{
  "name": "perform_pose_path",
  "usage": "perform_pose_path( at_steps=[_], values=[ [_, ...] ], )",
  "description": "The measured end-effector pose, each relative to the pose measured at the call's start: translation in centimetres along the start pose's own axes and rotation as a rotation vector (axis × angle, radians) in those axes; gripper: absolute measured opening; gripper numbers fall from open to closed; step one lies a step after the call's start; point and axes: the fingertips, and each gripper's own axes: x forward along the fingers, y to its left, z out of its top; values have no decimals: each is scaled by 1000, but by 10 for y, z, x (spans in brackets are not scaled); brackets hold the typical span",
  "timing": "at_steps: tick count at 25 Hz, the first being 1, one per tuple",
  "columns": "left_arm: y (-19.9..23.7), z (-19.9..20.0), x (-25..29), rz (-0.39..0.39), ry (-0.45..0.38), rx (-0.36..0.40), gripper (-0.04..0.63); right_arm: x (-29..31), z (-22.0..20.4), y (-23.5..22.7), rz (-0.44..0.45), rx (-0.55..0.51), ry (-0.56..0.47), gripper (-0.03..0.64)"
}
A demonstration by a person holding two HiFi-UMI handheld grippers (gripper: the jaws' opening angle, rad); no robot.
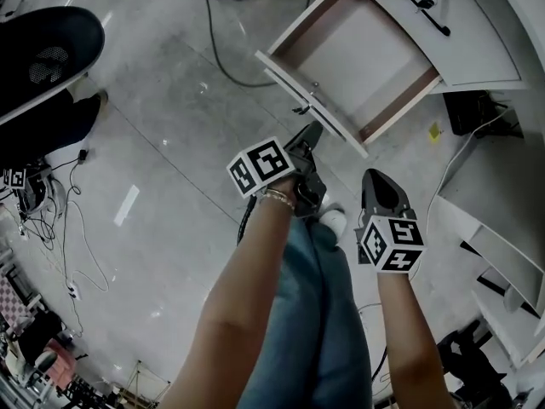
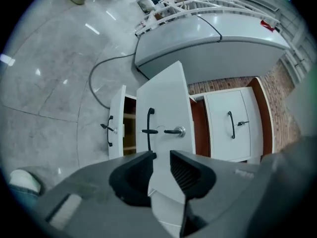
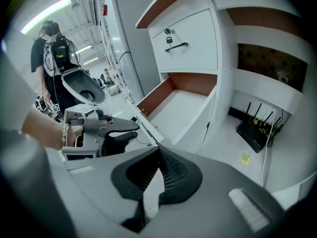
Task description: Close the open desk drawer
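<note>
Pulled out from the white desk (image 1: 511,7): white wooden drawer with red-brown inner walls (image 1: 358,58), its long front panel (image 1: 313,100) crosswise just ahead of the left gripper (image 1: 306,139), half-open, holding nothing. Farther back, right gripper (image 1: 379,184), closed and empty.

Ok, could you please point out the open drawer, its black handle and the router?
open drawer (image 1: 362,62): head view, its bare inside floor.
black handle (image 2: 149,122): left gripper view, middle of the bar.
router (image 3: 253,135): right gripper view, its body.
</note>
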Motion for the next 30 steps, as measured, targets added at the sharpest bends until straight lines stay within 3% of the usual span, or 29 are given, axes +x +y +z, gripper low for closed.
perform_pose_path(
  at_steps=[14,18,22,23,24,25,30],
  values=[
    [36,14,49,-16,-21,1,105,38,-12,-31,-31,5,-40,0],
    [39,17,57,-26,-31,-3,141,39,-14,-33,-33,0,-58,0],
    [36,16,58,-97,-44,-9,141,42,-16,-36,-36,5,-64,0],
    [32,16,58,-125,-47,-3,111,43,-16,-36,-36,5,-65,0],
    [27,17,59,-146,-50,2,35,44,-16,-37,-36,5,-66,0],
    [25,17,59,-154,-51,3,17,44,-15,-37,-36,5,-66,0],
    [26,16,59,-111,-36,0,15,38,-11,-35,-36,11,-62,0]
  ],
)
